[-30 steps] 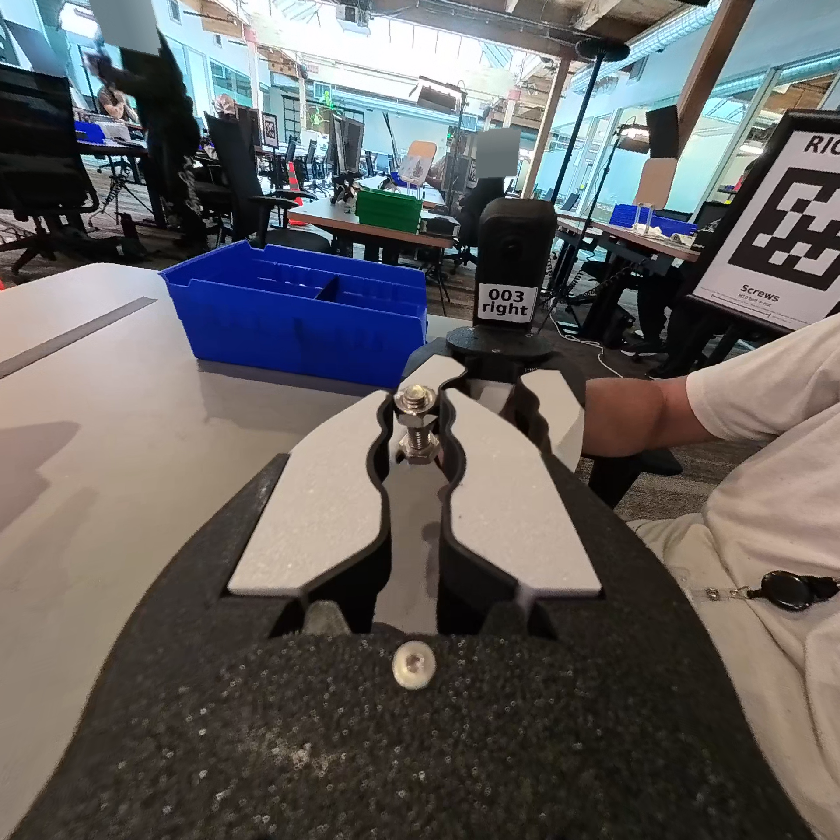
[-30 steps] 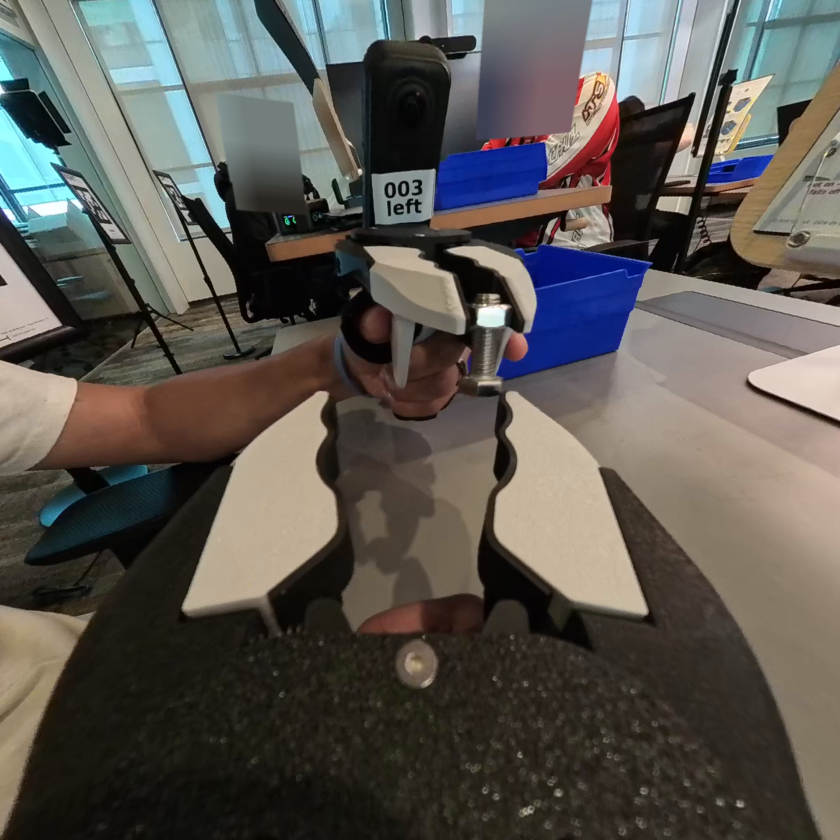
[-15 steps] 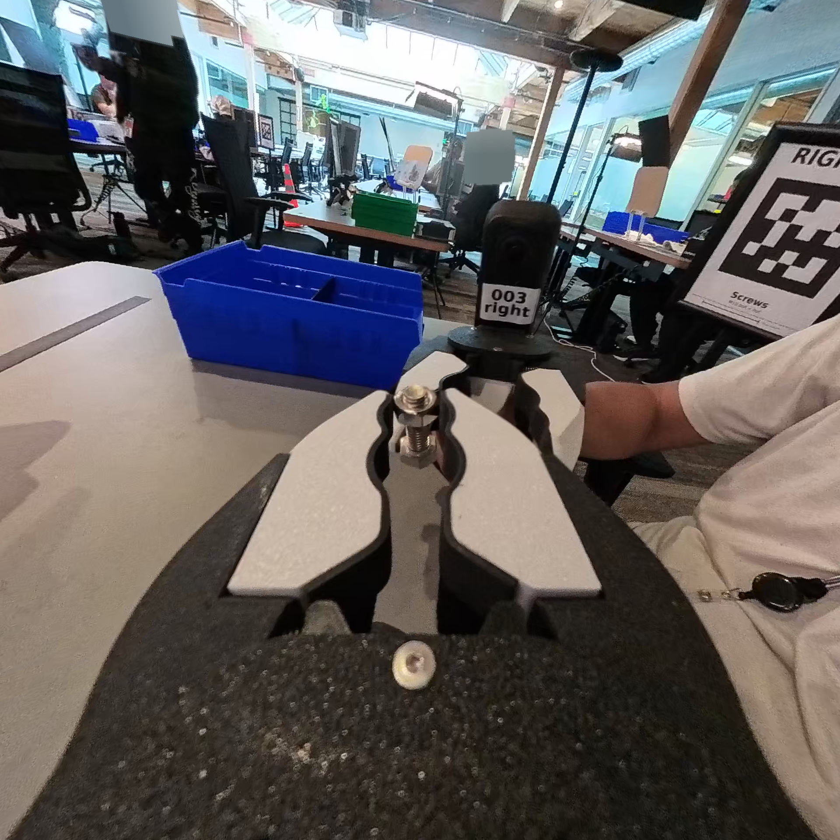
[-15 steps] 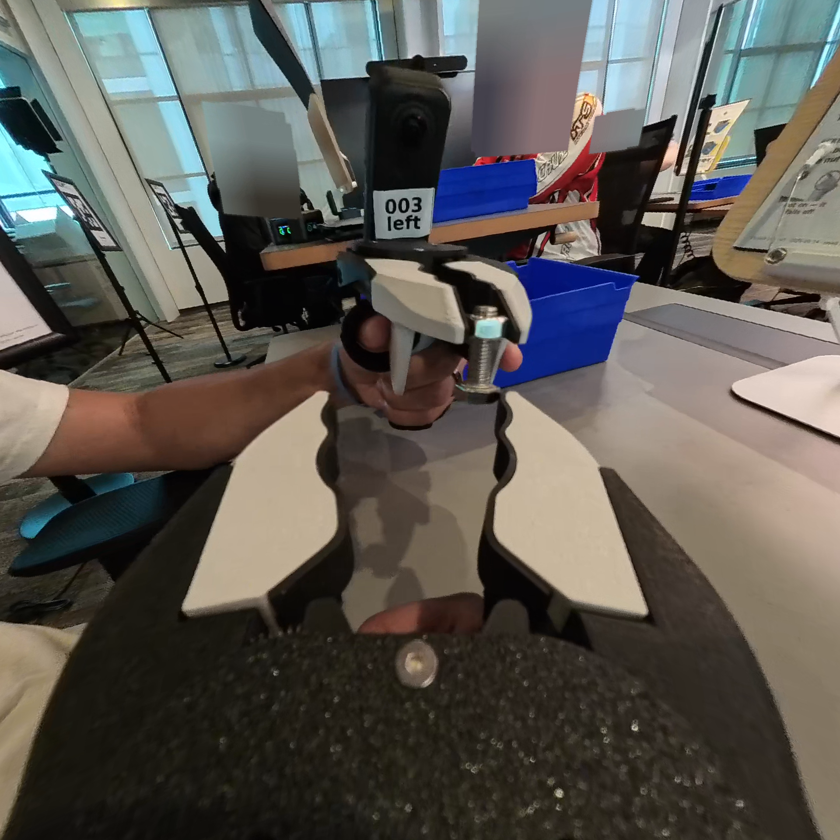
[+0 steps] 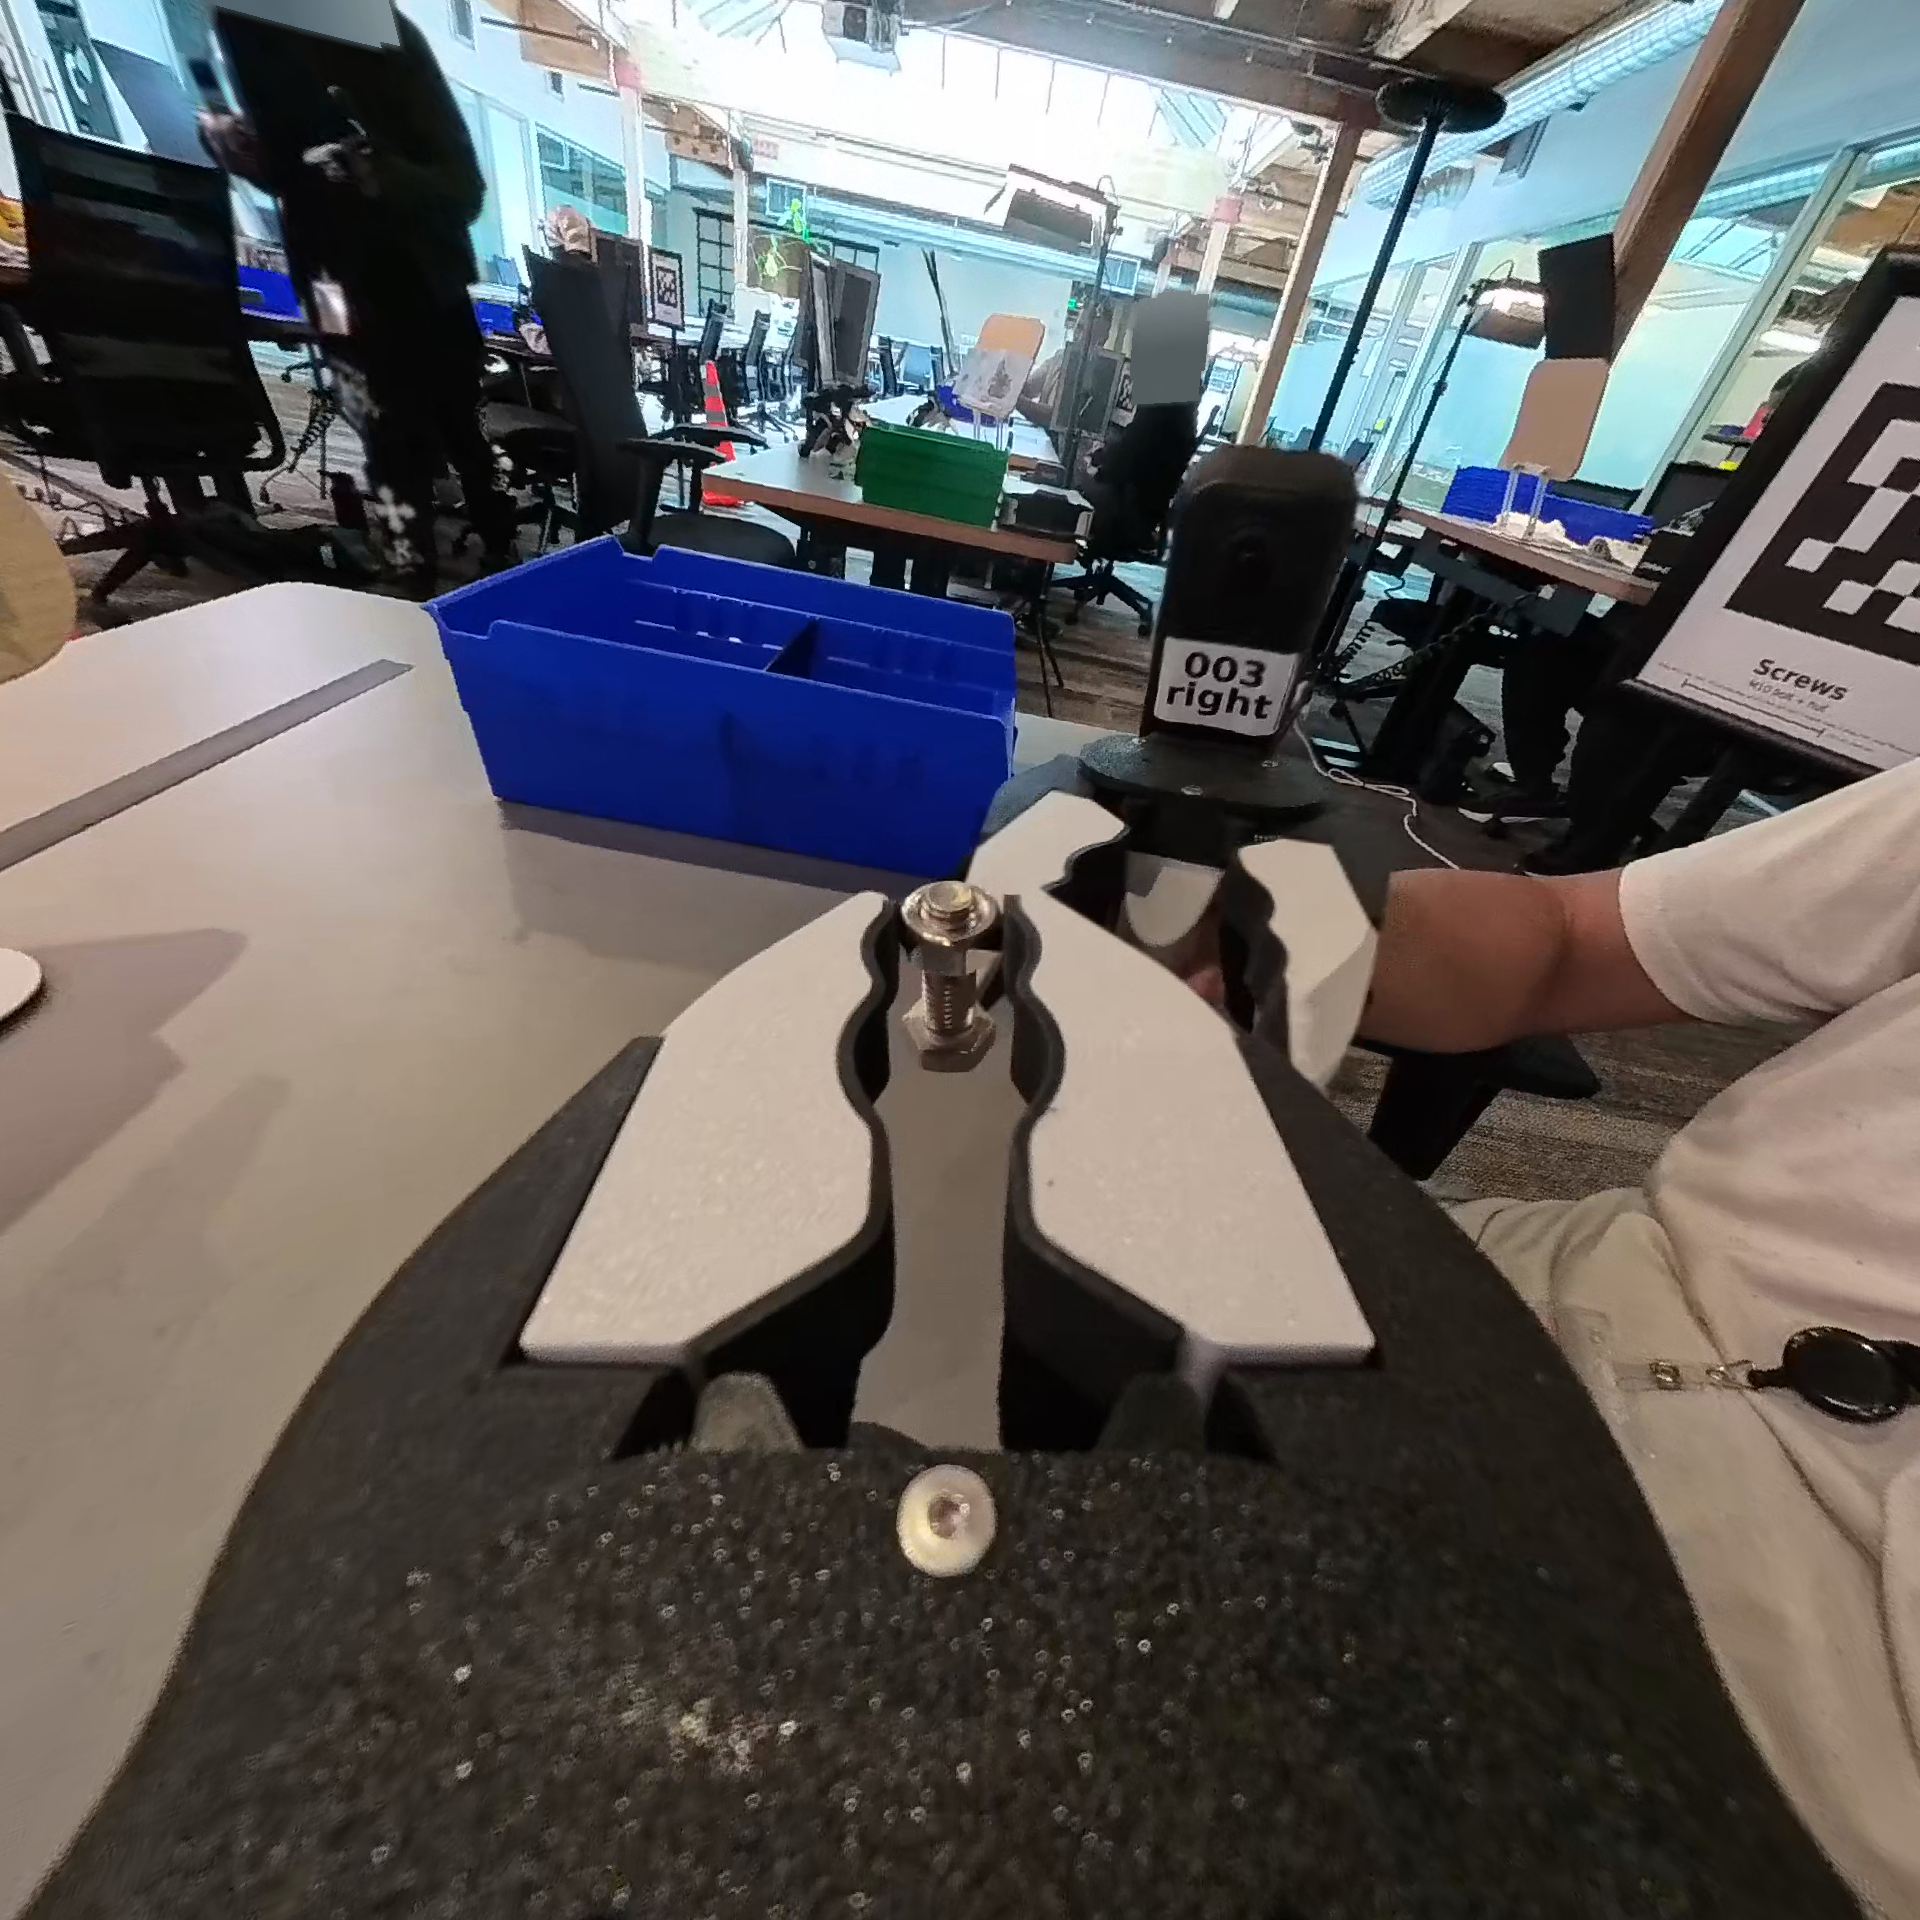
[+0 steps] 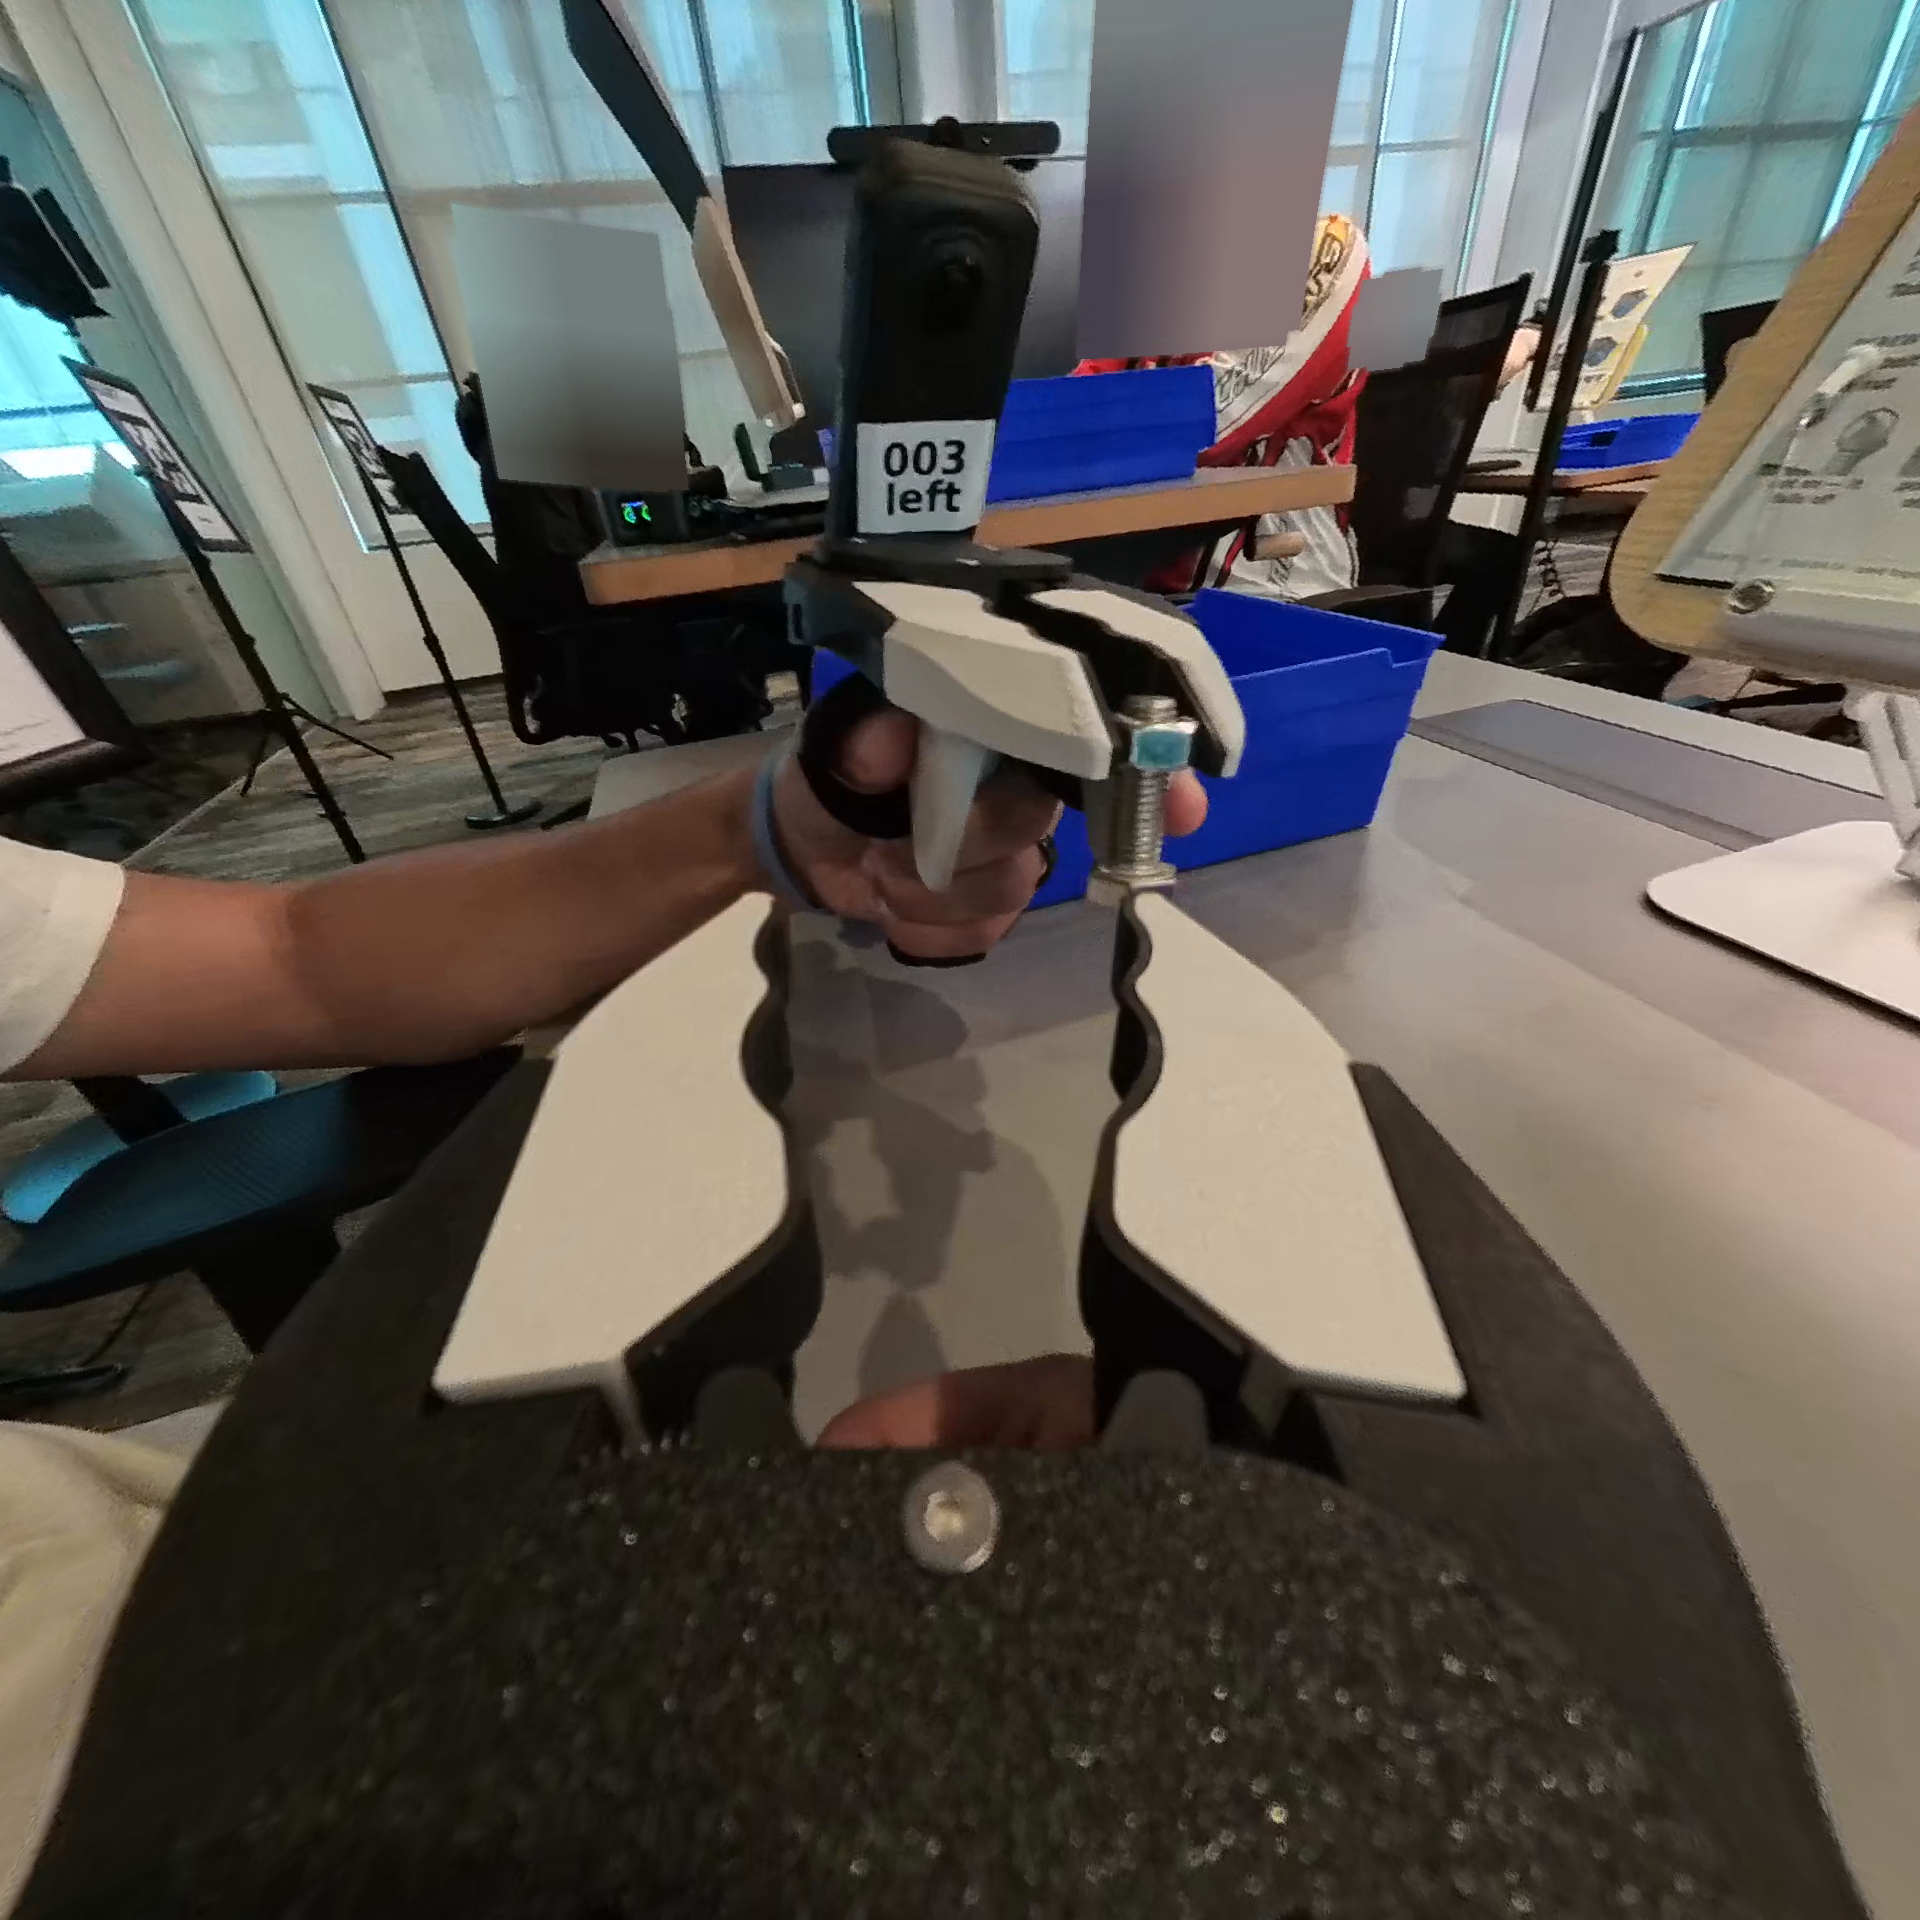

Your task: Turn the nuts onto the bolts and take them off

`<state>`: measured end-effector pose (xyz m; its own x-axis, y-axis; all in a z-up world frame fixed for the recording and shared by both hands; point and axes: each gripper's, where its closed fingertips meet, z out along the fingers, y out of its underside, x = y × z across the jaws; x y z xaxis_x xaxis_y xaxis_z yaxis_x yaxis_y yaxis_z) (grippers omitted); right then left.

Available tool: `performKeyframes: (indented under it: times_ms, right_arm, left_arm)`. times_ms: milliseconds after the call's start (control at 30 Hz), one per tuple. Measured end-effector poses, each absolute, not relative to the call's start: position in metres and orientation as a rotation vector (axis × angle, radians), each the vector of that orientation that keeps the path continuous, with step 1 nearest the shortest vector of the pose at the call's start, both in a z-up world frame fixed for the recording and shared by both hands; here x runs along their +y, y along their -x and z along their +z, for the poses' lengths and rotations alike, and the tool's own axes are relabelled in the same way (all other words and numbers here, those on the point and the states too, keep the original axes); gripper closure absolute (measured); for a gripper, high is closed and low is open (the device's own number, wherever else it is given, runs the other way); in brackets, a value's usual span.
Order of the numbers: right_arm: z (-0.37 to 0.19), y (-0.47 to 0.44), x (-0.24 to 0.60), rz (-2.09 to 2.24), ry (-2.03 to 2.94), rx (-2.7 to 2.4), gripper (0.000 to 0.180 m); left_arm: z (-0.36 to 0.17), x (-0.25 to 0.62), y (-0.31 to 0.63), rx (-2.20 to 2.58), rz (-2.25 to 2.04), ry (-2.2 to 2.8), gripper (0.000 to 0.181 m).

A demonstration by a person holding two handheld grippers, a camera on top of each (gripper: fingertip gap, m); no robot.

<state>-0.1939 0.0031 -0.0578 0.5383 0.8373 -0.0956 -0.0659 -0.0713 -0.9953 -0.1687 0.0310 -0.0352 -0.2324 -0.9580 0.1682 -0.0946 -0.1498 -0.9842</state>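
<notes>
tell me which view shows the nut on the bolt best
The right wrist view: the silver hex nut shows side-on atop the threaded steel bolt, clamped in the left gripper. The left wrist view shows it partly hidden.

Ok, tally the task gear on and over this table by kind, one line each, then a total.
Bolt: 1
Nut: 1
Grippers: 2, the left gripper and the right gripper
Blue bin: 1
Total: 5

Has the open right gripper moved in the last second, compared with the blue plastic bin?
Yes. In the left wrist view the right gripper has shifted right, away from the blue plastic bin.
</notes>
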Motion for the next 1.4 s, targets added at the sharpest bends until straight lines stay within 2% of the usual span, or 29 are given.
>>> performKeyframes:
  times_ms: [67, 100, 533, 833, 967, 1033, 1167, 1333, 1400]
  right_arm:
    - [-0.058, 0.191, 0.006, 0.851, 1.463, -0.684, 0.124]
    - [-0.058, 0.19, 0.009, 0.837, 1.475, -0.669, 0.116]
    - [-0.06, 0.203, 0.001, 0.94, 1.471, -0.705, 0.116]
    - [-0.05, 0.193, -0.001, 0.975, 1.444, -0.667, 0.11]
    - [-0.053, 0.191, 0.009, 0.931, 1.467, -0.676, 0.126]
    - [-0.053, 0.193, 0.007, 0.981, 1.471, -0.731, 0.142]
    - [-0.051, 0.197, -0.002, 1.053, 1.443, -0.81, 0.161]
    - [-0.049, 0.197, -0.006, 1.062, 1.417, -0.809, 0.163]
    - [-0.045, 0.199, -0.012, 1.143, 1.405, -0.814, 0.154]
  left_arm:
    - [-0.034, 0.028, 0.169, 1.372, -1.492, 1.25, 0.163]
    - [-0.033, 0.027, 0.169, 1.371, -1.501, 1.242, 0.162]
    - [-0.035, 0.01, 0.168, 1.43, -1.581, 1.207, 0.163]
    - [-0.03, 0.022, 0.172, 1.391, -1.52, 1.22, 0.163]
    - [-0.023, 0.006, 0.177, 1.421, -1.654, 1.17, 0.163]
    - [-0.018, -0.003, 0.178, 1.435, -1.705, 1.134, 0.163]
    - [-0.017, -0.006, 0.177, 1.448, -1.702, 1.127, 0.163]
    - [-0.018, -0.008, 0.179, 1.474, -1.69, 1.12, 0.163]
    - [-0.019, -0.01, 0.179, 1.492, -1.681, 1.118, 0.163]
